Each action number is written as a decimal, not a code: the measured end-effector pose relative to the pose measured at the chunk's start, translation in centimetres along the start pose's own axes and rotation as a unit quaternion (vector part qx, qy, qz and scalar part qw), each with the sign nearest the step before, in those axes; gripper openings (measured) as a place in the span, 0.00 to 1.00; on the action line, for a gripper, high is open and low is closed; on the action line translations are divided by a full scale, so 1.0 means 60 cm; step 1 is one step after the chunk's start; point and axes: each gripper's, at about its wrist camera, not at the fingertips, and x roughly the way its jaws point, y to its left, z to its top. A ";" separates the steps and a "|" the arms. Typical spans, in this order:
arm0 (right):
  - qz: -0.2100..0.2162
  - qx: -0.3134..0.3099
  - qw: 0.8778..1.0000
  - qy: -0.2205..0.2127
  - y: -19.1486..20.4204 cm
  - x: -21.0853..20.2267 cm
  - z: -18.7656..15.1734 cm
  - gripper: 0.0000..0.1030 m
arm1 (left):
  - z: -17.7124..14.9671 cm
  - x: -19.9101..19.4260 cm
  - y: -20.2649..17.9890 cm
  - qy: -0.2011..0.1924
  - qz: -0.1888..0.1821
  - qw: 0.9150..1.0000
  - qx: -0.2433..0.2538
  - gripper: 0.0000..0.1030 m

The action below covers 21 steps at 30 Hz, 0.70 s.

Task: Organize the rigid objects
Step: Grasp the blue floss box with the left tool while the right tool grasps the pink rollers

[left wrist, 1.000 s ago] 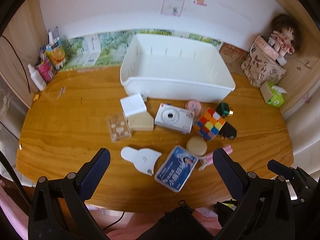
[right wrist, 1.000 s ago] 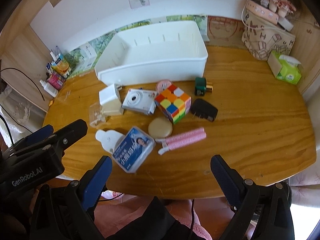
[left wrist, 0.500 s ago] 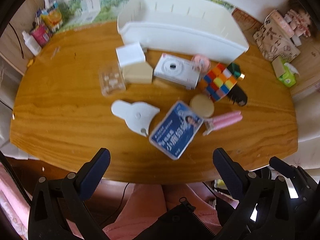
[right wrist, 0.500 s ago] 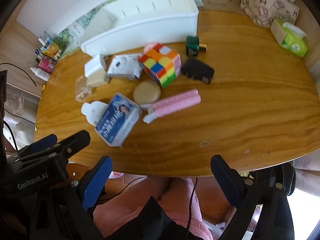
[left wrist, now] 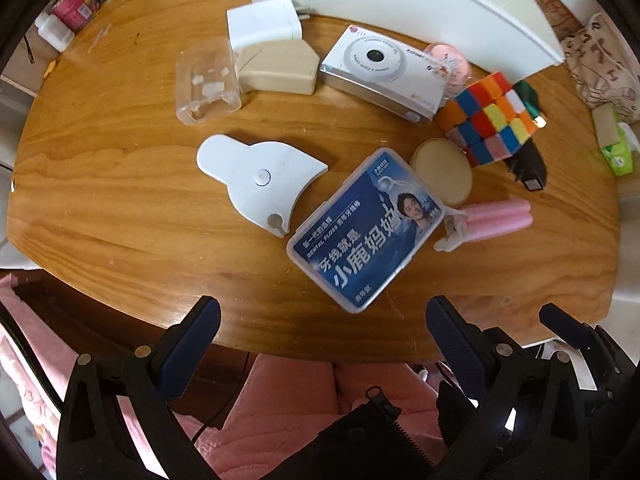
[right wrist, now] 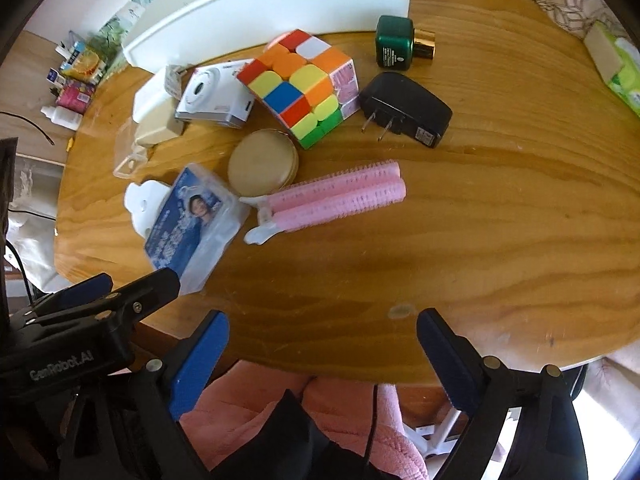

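Here, largest to smallest:
Bench (left wrist: 120, 208): wooden and rounded, carrying all the loose items.
White bin (left wrist: 420, 4): sitting at the far edge, behind the clutter.
Left gripper (left wrist: 322, 330): hanging over the near edge with its fingers spread wide, gripping nothing.
Right gripper (right wrist: 322, 336): hanging likewise, fingers wide apart and empty.
Floss box (left wrist: 366, 228): lying flat near the front, just beside the white flat piece (left wrist: 260, 178).
Camera (left wrist: 384, 72): lying in front of the bin, next to the puzzle cube (right wrist: 304, 84).
Pink roller clip (right wrist: 336, 196): lying just beside the round compact (right wrist: 262, 162), possibly touching it.
Black plug adapter (right wrist: 408, 108): lying right of the cube.
Green bottle (right wrist: 396, 42): lying near the bin's corner.
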 end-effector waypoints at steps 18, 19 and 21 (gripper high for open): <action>-0.037 -0.180 0.983 0.012 0.031 0.026 0.081 0.81 | 0.092 0.049 -0.032 0.075 0.006 0.997 -0.025 0.99; -0.041 -0.189 0.981 0.014 0.032 0.028 0.084 0.80 | 0.098 0.052 -0.032 0.078 0.007 0.997 -0.029 0.99; -0.048 -0.214 0.975 0.021 0.041 0.036 0.102 0.79 | 0.110 0.064 -0.028 0.084 0.006 0.996 -0.037 0.99</action>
